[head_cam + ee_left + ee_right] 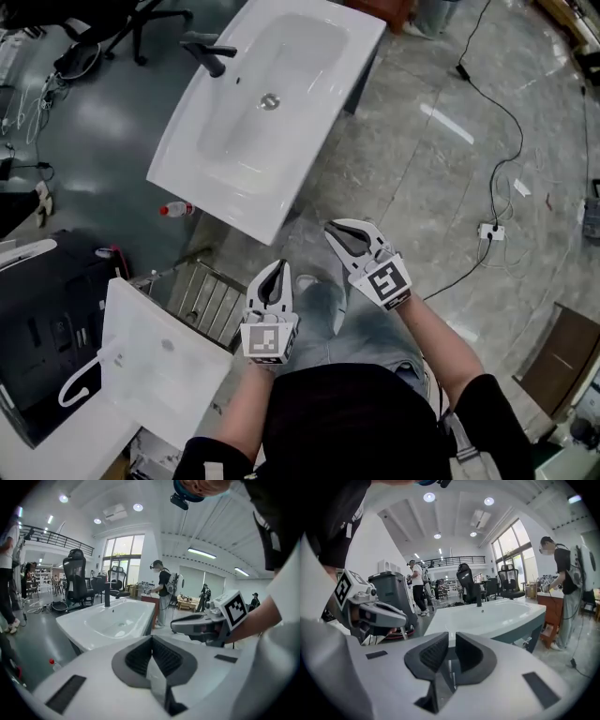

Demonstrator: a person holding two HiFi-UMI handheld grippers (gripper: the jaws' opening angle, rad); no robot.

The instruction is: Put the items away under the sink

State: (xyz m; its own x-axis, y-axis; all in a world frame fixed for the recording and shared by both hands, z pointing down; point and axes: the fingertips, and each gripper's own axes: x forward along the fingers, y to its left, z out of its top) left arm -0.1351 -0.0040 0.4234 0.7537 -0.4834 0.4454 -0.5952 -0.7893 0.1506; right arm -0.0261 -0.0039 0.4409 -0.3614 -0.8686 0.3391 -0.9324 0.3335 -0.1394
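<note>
- Grey polished floor (394,159) of an open workshop; a white sink (178,159) with a black tap (208,54) stands ahead of the person.
- Left gripper (278,265): jaws pressed together, nothing in them.
- Right gripper (333,228): jaws all but closed, a sliver of gap, nothing between. Both grippers hang at waist height, well apart from any item.
- A red-capped bottle (176,209) lies on the floor just beside the sink's near-left corner, by a metal rack (202,298). It looks like the next item to stow.
- To do it well: open one pair of jaws wide before going down. Grip the bottle across its body, not the cap. Carry it low into the space below the basin (hidden in these views).
</note>
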